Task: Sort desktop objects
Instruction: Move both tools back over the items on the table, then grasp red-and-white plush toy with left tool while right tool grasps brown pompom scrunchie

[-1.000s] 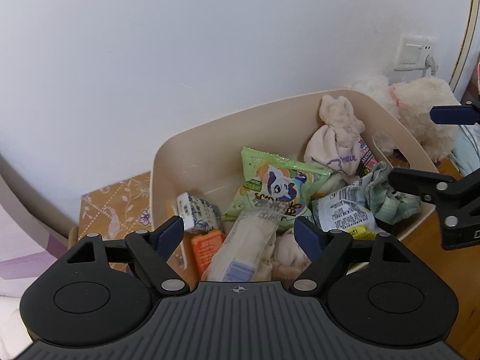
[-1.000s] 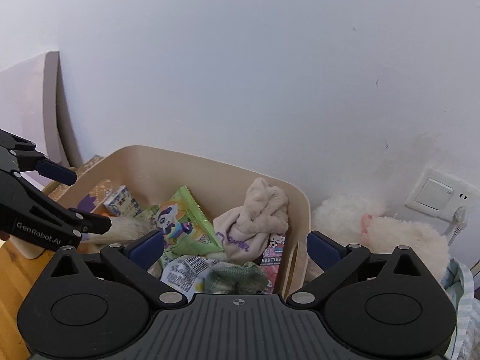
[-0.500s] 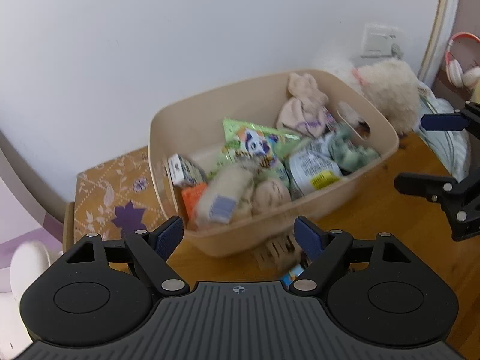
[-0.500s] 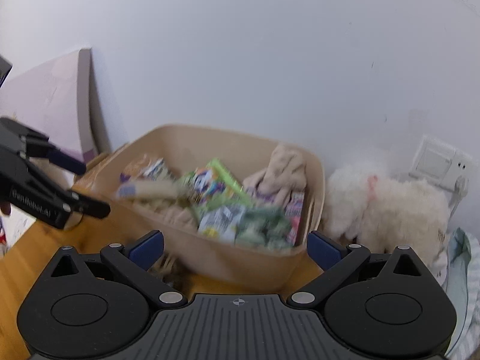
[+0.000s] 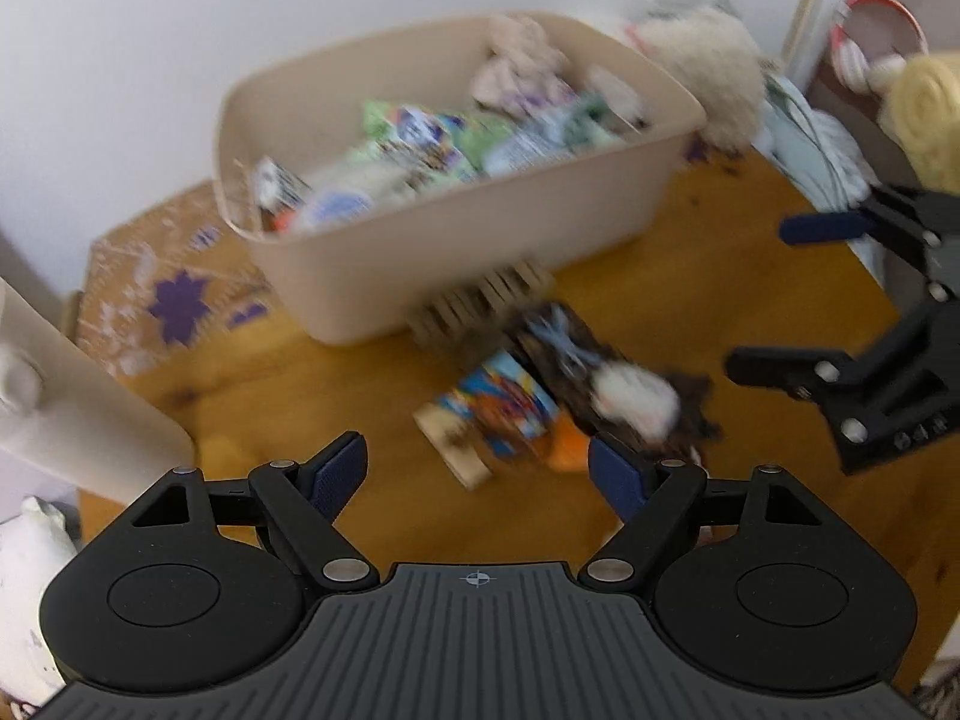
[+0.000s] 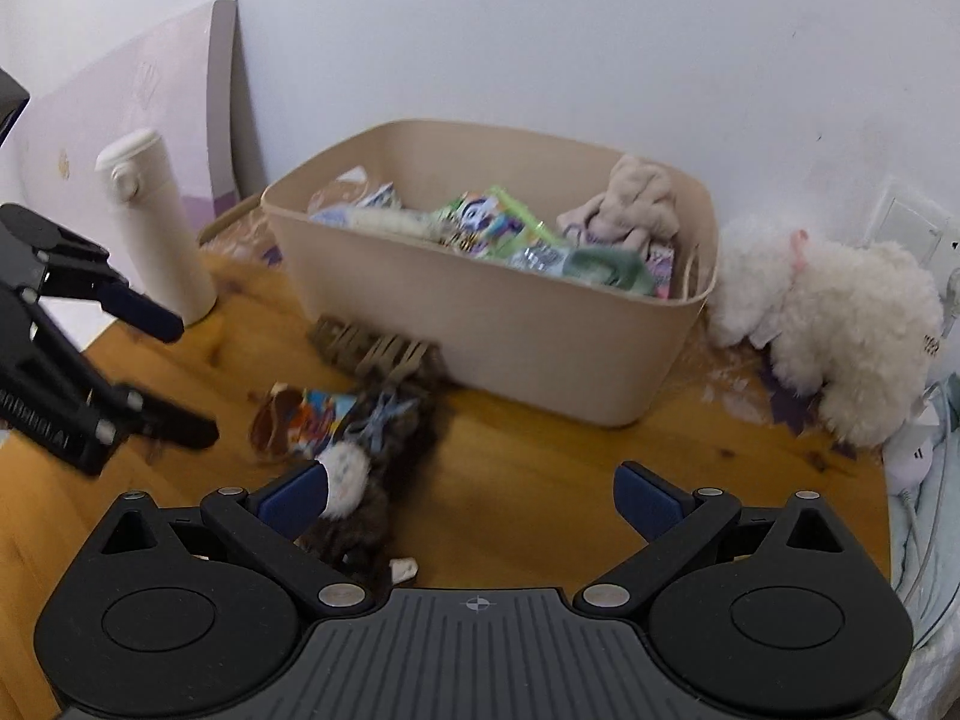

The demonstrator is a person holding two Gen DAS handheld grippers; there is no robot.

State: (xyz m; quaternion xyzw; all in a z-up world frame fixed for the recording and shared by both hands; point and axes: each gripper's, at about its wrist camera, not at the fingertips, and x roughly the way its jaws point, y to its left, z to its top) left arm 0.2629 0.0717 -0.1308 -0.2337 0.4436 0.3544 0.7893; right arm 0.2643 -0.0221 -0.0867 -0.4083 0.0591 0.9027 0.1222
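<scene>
Illumination is soft, even and moderately bright in both views, with only faint shadows on the desk (image 6: 540, 468) and no glare. The left wrist view is heavily motion-blurred: the beige bin (image 5: 456, 222) and its contents smear, while the left tool (image 5: 477, 468) stays sharp. The right wrist view is clearer, with mild blur on the dark furry toy (image 6: 384, 450); fisheye bending and dark corner vignetting affect both.

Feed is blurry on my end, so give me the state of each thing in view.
left gripper: open, empty
right gripper: open, empty
beige bin: upright, filled
dark furry toy: lying on desk
colourful packet: flat on desk
white bottle: upright, lid shut
white plush: beside bin
</scene>
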